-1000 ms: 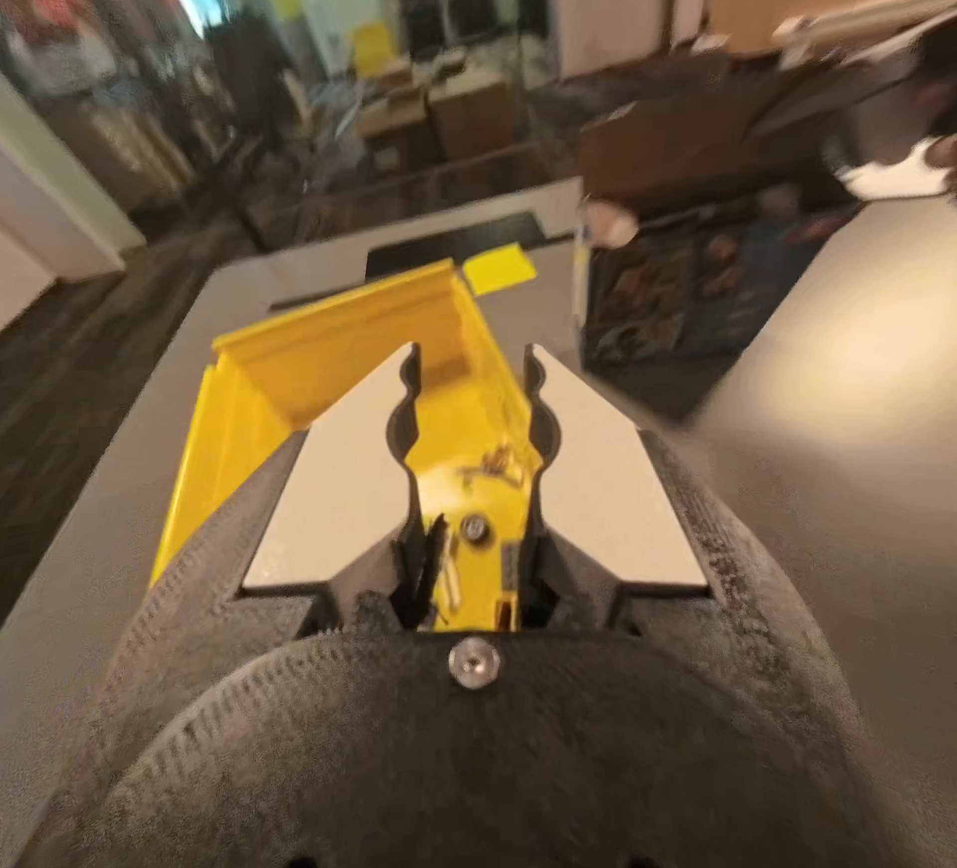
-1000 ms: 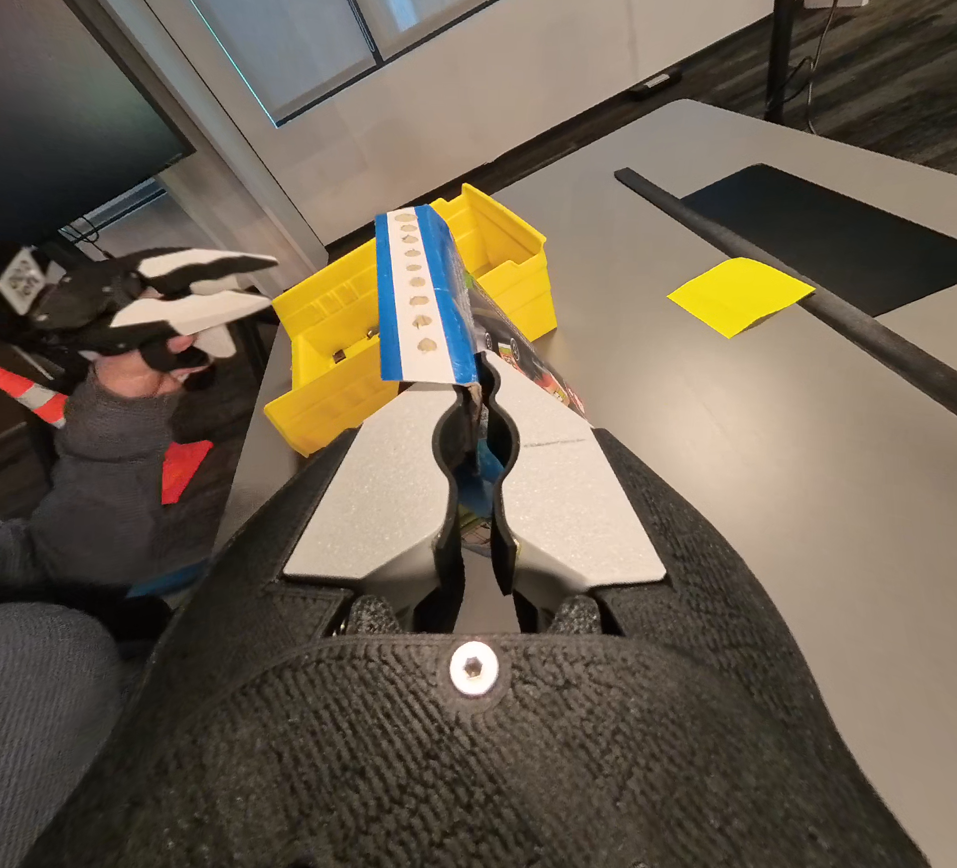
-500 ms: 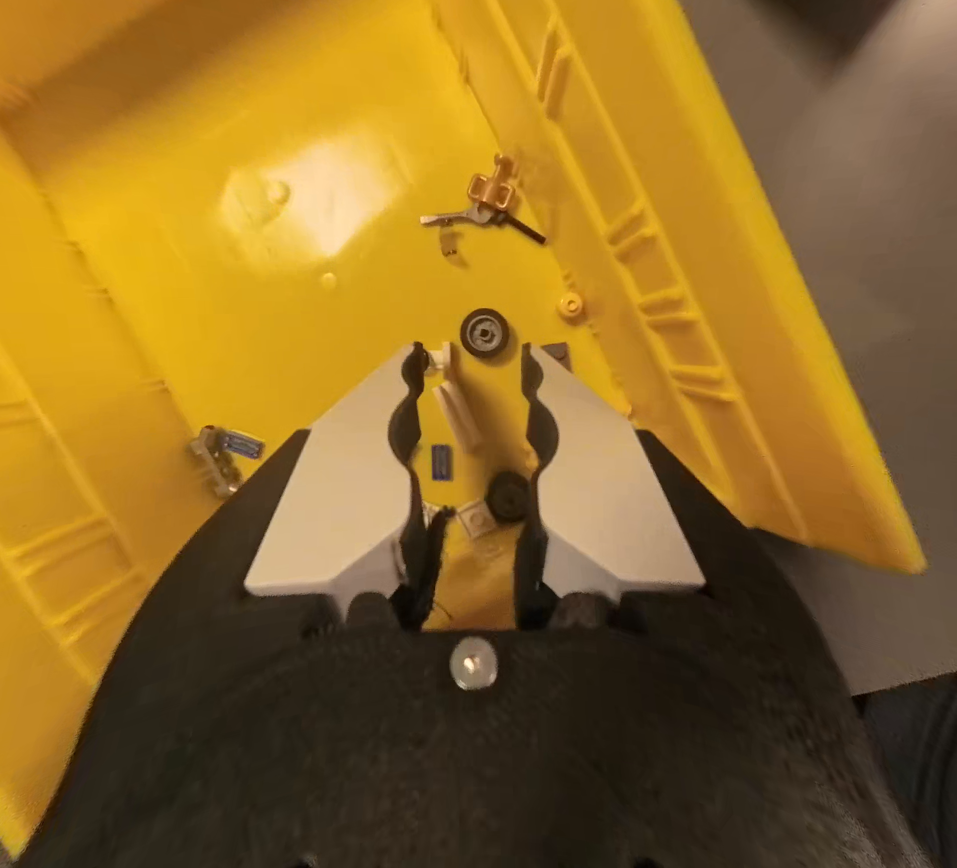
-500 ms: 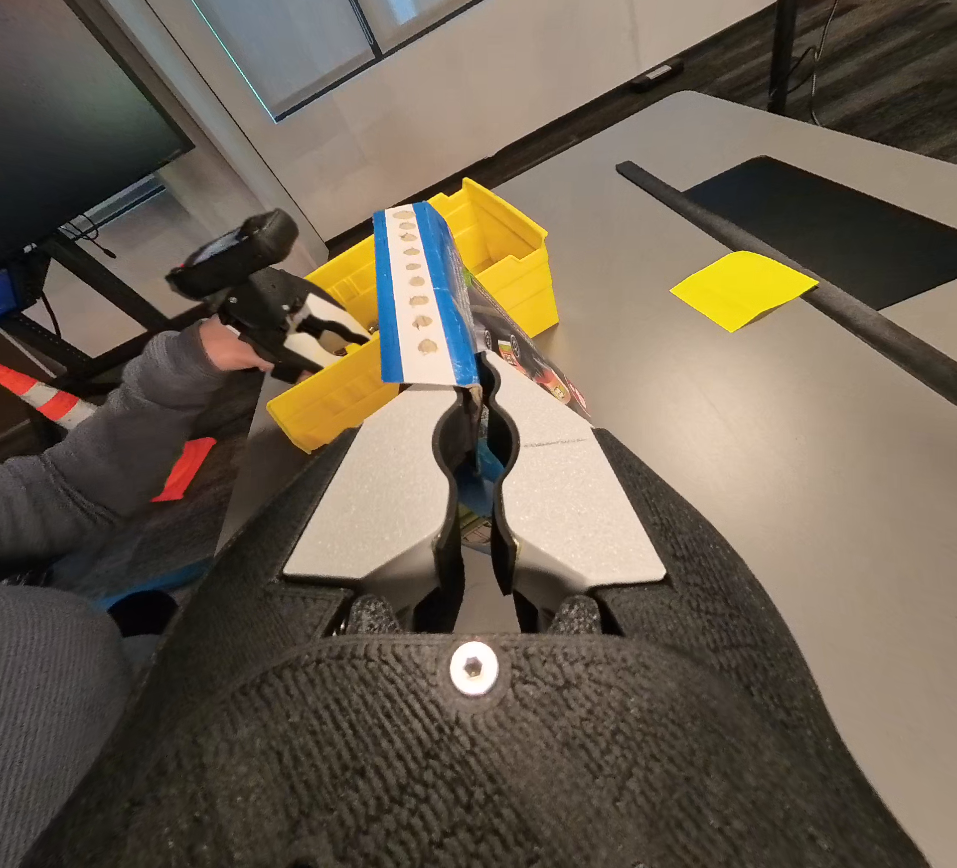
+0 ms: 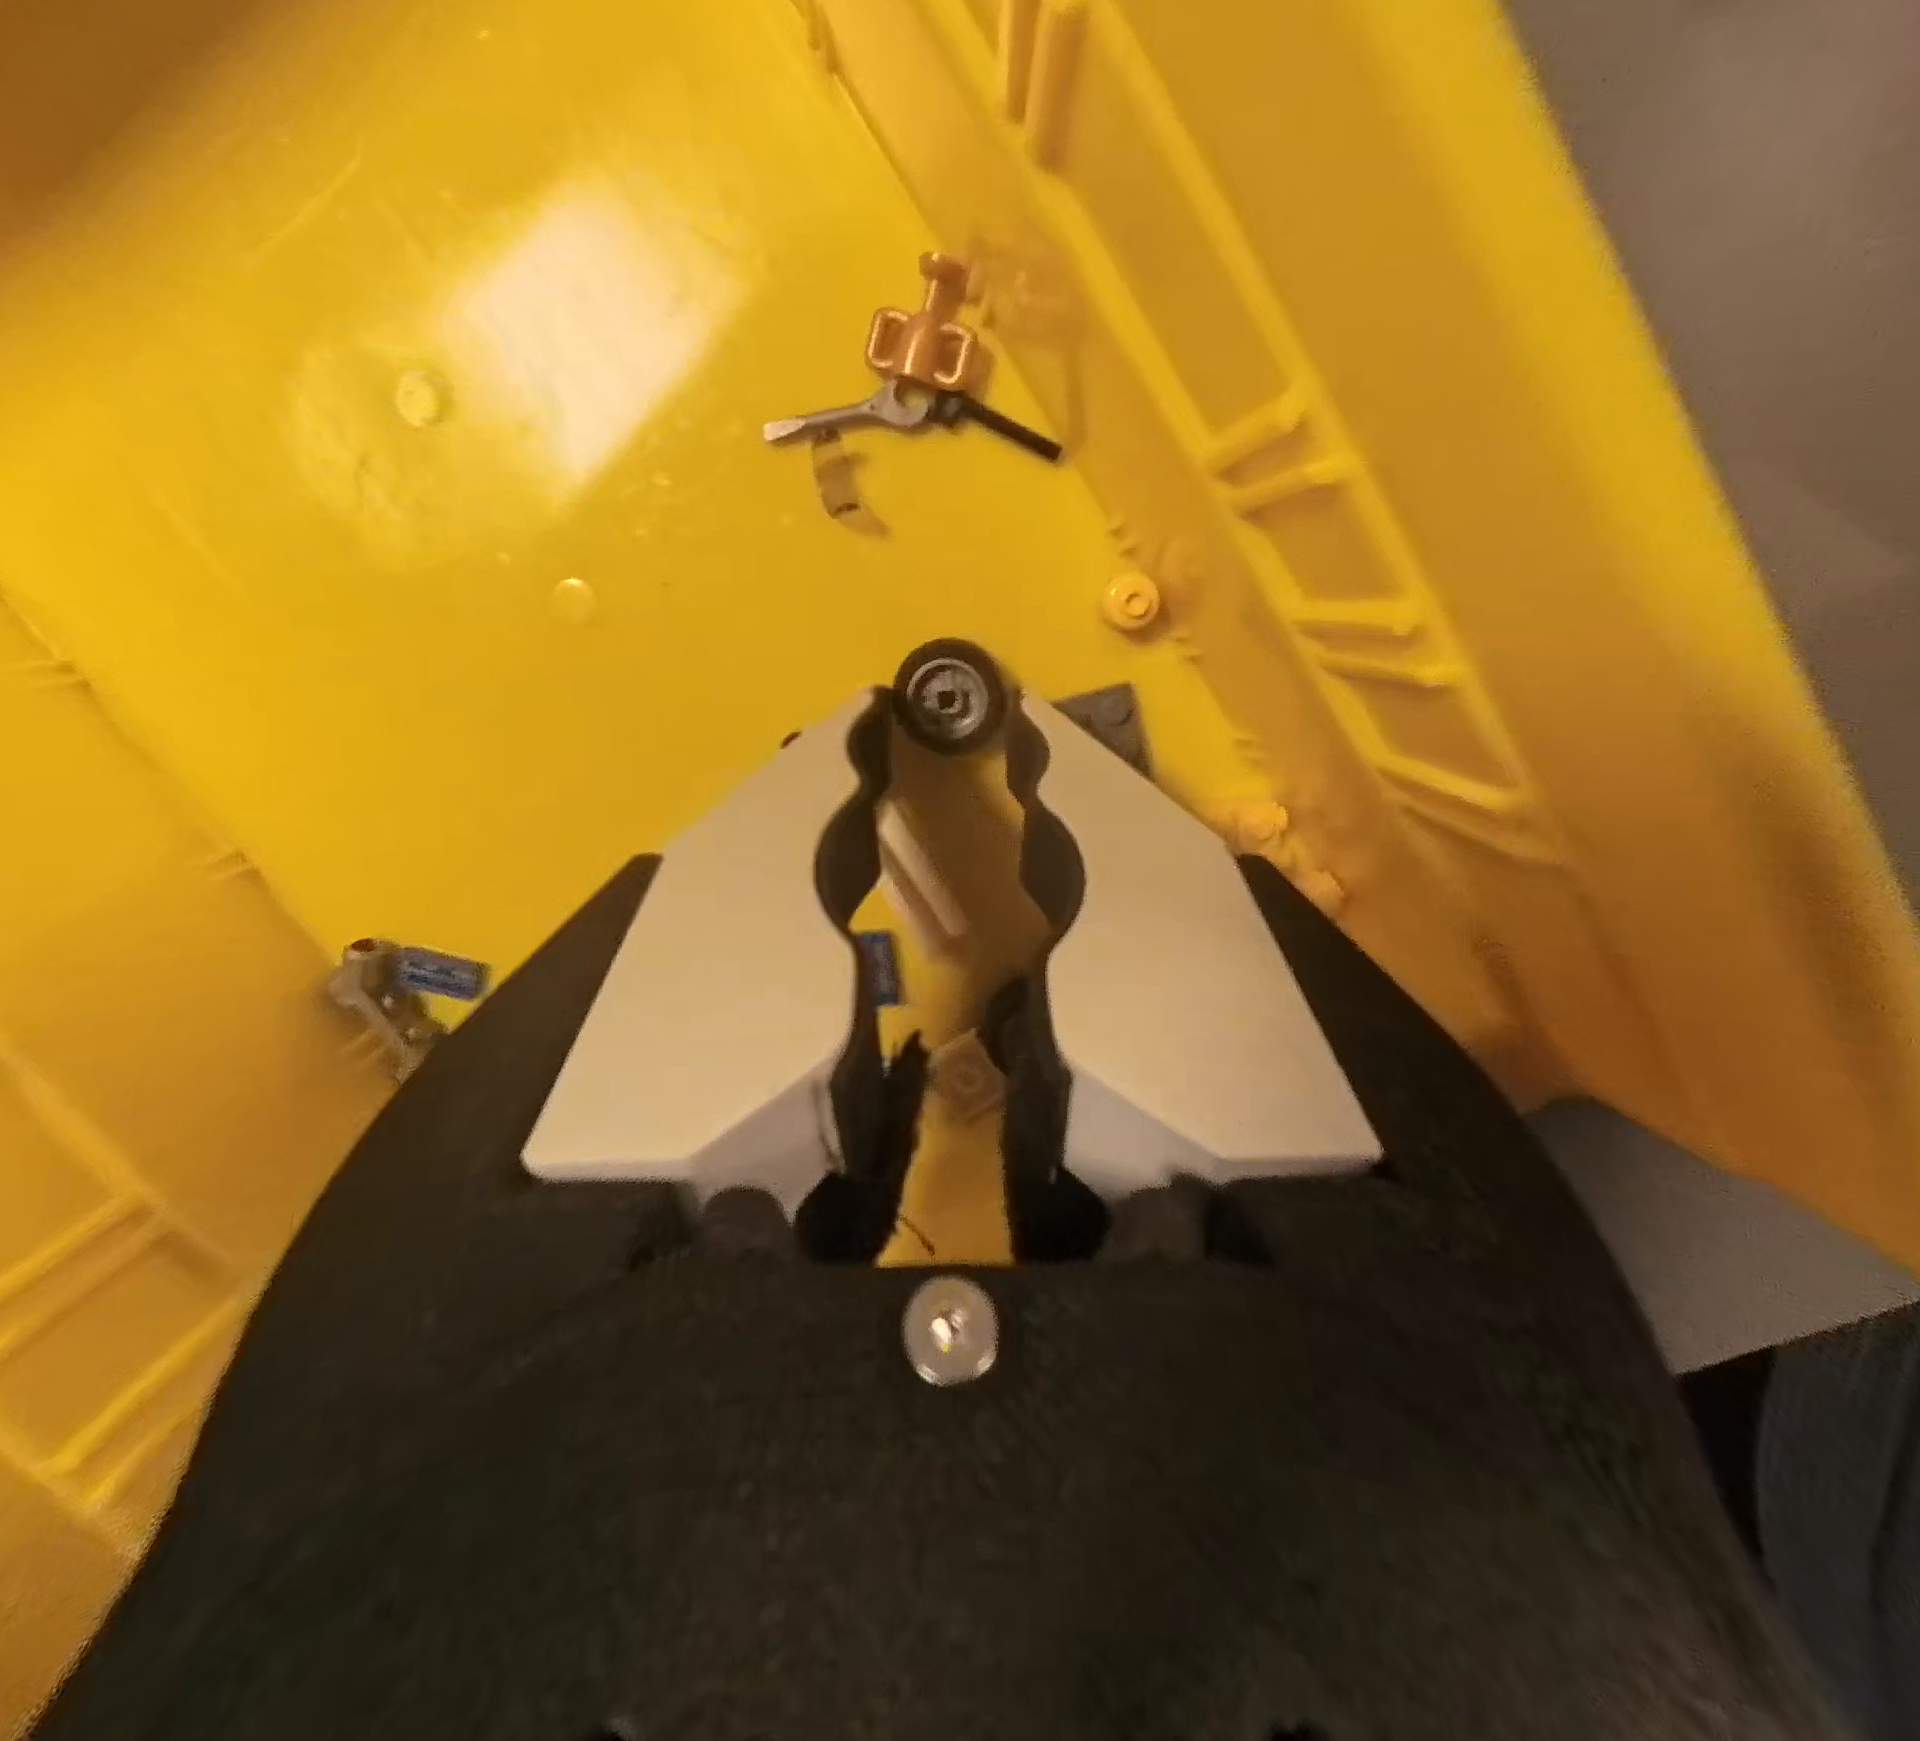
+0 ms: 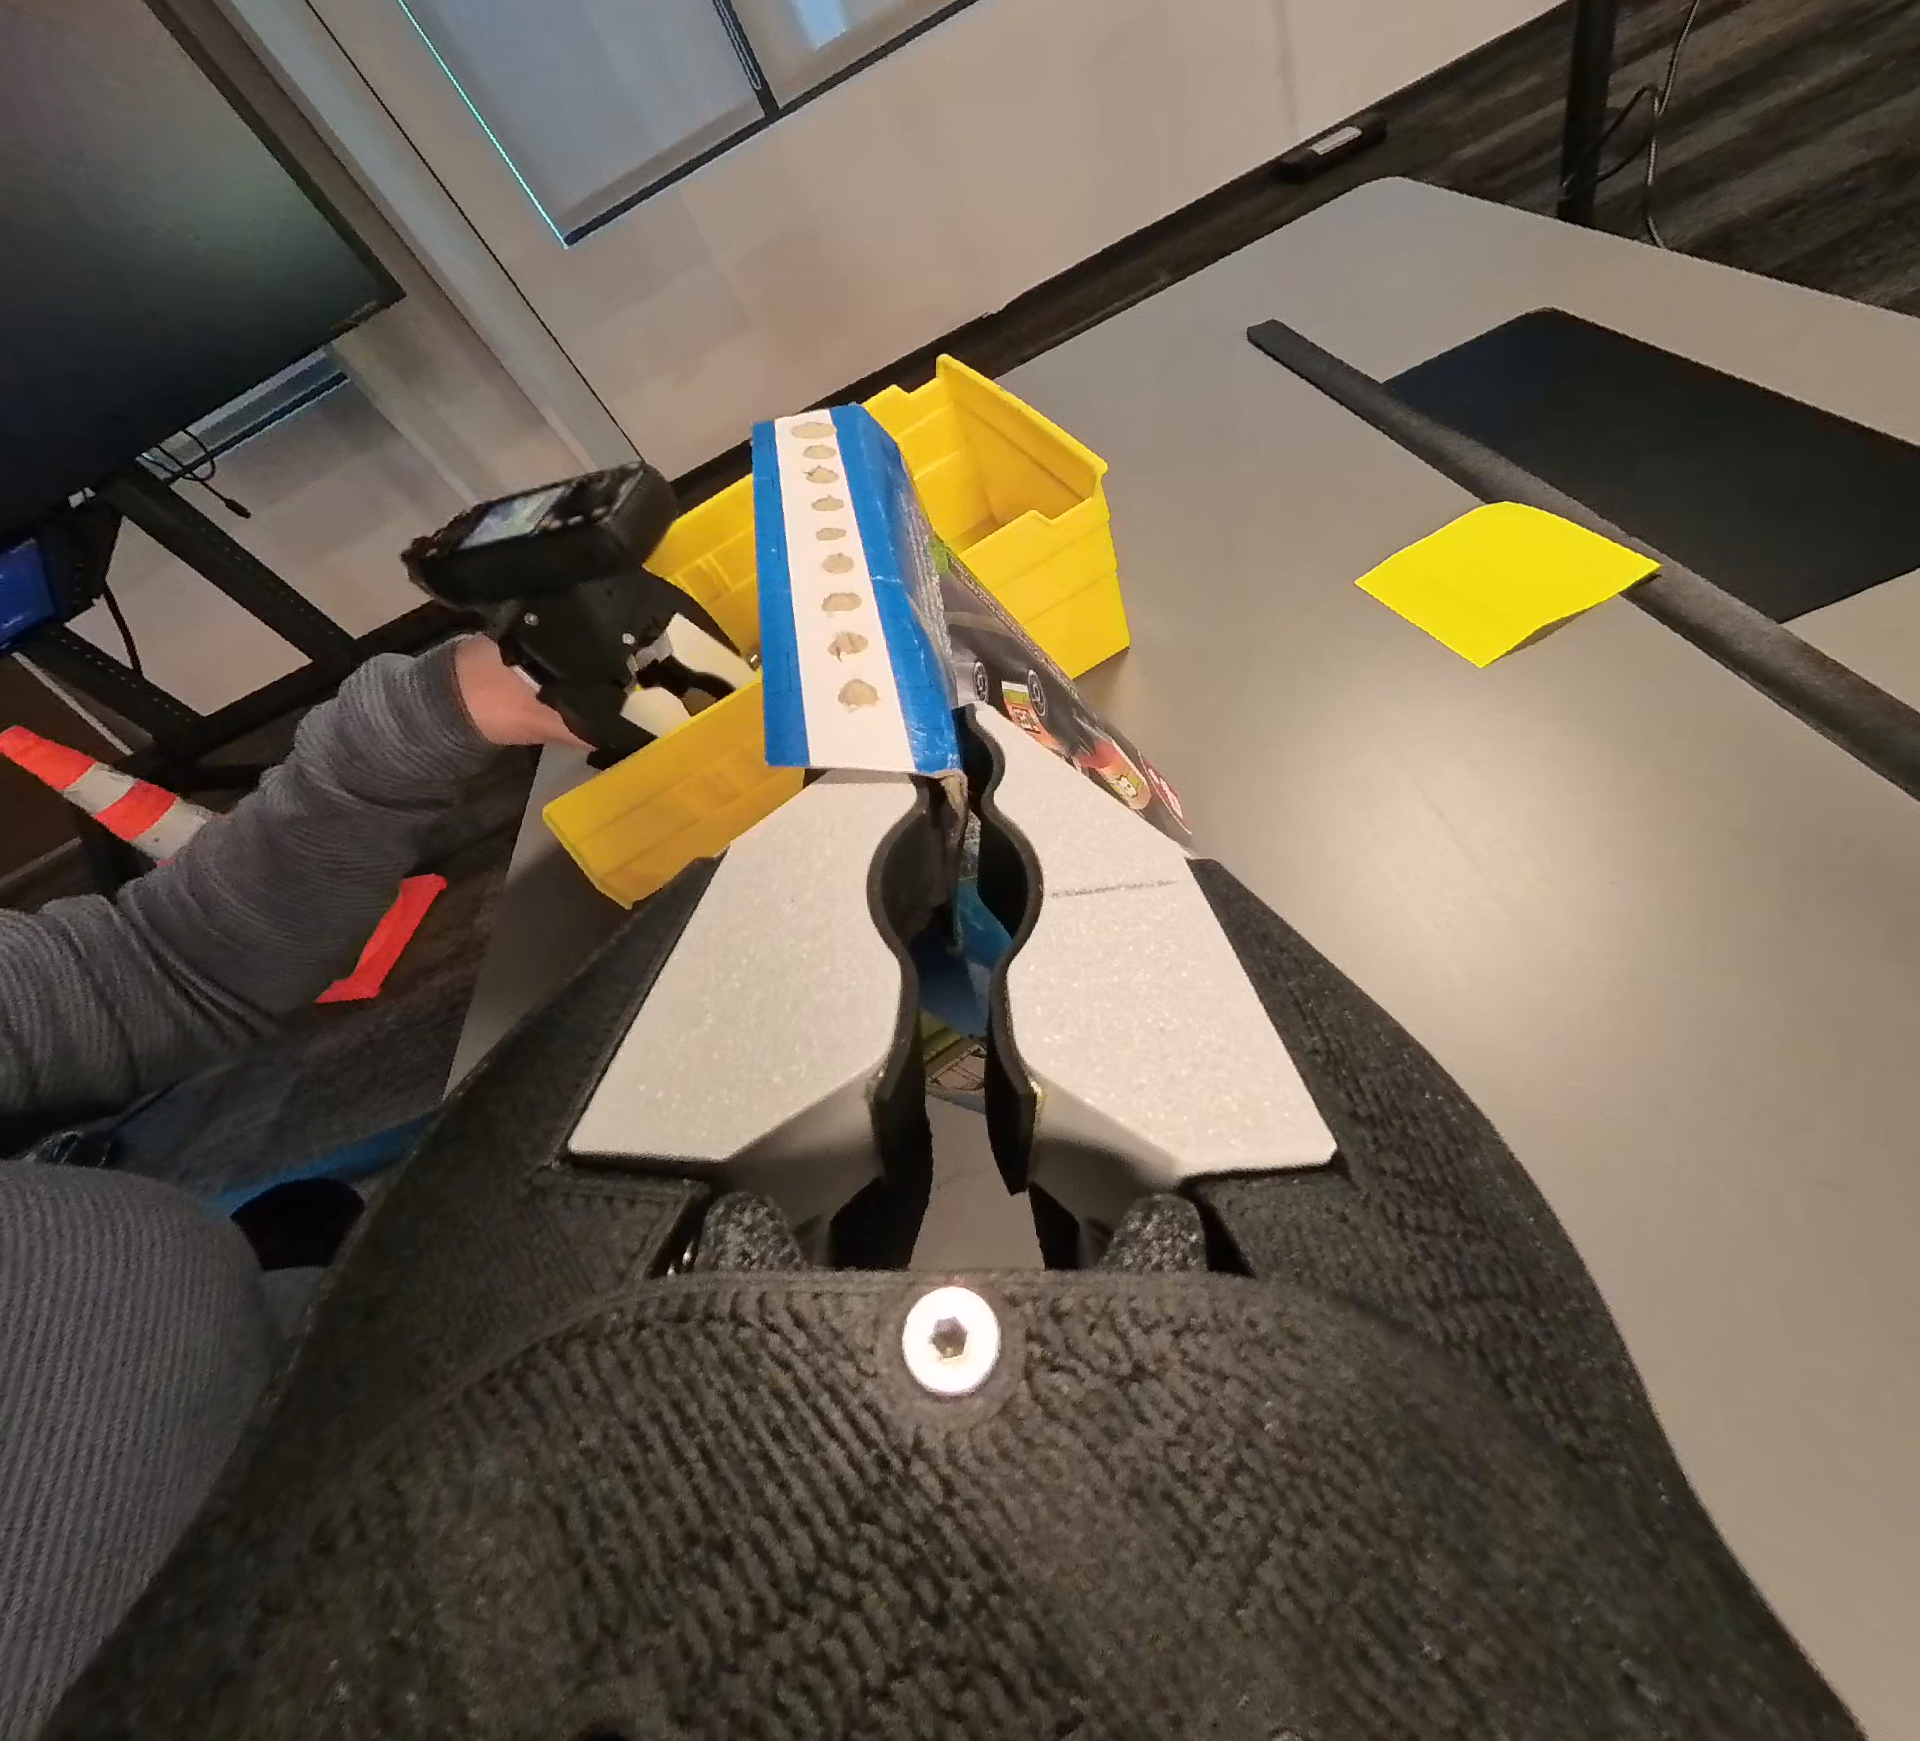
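Your left gripper (image 5: 951,704) reached deep inside the yellow plastic bin (image 5: 312,756), its white fingertips (image 5: 831,715) closed onto a small black-tyred toy wheel with a grey hub (image 5: 948,704) lying on the bin floor. The ribbed bin wall (image 5: 1299,444) rose just to the right of the fingers, while bare floor lay open to the left. Beyond the wheel lay a copper-coloured clip piece (image 5: 920,351) and a thin grey tool-shaped piece (image 5: 862,418); a round yellow stud (image 5: 1132,600) sat by the wall. A pale bar (image 5: 920,870) between the fingers was partly covered, and a grey-and-blue piece (image 5: 410,990) was cut off by the gripper body.

Your right gripper (image 6: 961,746) held its jaws clamped on a blue-and-white printed cardboard box (image 6: 842,590), raised over the grey tabletop (image 6: 1455,964). The box hid much of the bin behind it. A yellow sticky note (image 6: 1507,579) and a black foam strip (image 6: 1558,548) lay well apart to the right, with a bare stretch of table between.
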Available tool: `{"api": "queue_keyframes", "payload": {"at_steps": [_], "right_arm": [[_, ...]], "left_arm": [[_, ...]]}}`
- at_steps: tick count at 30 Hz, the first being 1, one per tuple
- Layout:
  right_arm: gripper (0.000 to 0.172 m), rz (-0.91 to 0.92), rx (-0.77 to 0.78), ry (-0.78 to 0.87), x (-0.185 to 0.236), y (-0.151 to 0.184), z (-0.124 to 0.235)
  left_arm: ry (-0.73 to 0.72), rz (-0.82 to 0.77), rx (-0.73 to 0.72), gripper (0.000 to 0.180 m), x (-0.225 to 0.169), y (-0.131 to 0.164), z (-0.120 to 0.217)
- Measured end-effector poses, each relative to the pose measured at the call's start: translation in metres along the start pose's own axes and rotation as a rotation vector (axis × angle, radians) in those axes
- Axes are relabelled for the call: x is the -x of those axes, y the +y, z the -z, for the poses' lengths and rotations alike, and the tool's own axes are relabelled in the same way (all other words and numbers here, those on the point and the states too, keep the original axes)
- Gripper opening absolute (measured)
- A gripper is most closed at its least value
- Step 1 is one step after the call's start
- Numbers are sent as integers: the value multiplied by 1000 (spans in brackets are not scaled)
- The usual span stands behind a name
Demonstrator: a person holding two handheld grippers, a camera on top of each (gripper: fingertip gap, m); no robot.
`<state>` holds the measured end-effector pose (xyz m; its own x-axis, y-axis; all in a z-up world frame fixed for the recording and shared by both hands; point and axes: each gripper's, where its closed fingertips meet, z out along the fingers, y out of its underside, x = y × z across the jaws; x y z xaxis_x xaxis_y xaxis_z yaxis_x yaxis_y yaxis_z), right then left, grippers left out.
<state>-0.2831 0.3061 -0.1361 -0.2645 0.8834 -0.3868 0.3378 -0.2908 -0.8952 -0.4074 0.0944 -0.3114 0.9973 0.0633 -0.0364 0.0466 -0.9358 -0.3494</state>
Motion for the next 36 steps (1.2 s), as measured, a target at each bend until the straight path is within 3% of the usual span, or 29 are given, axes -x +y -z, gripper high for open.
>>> {"api": "queue_keyframes", "payload": {"at_steps": [4,8,11,13,17,23,26,32,36], "right_arm": [[0,3,2,-2,1,0,0],[0,1,1,-1,1,0,0],[0,1,1,-3,1,0,-1],[0,1,0,-2,1,0,-1],[0,-1,0,-6,1,0,-1],[0,0,1,-7,1,0,-1],[0,-3,-2,-10,1,0,-1],[0,-4,-3,-12,1,0,-1],[0,-4,-6,-7,0,-1,0]], "left_arm": [[-116,10,-80,20,14,-9,15],[-234,61,-507,20,11,-66,93],[-164,39,-839,20,-20,-111,156],[-40,-30,-920,19,-54,-134,170],[92,-173,-895,20,-108,-171,153],[90,-247,-788,20,-132,-207,115],[76,-258,-720,20,-132,-212,99],[72,-278,-682,41,-133,-213,82],[19,-214,-743,46,-117,-203,98]]}}
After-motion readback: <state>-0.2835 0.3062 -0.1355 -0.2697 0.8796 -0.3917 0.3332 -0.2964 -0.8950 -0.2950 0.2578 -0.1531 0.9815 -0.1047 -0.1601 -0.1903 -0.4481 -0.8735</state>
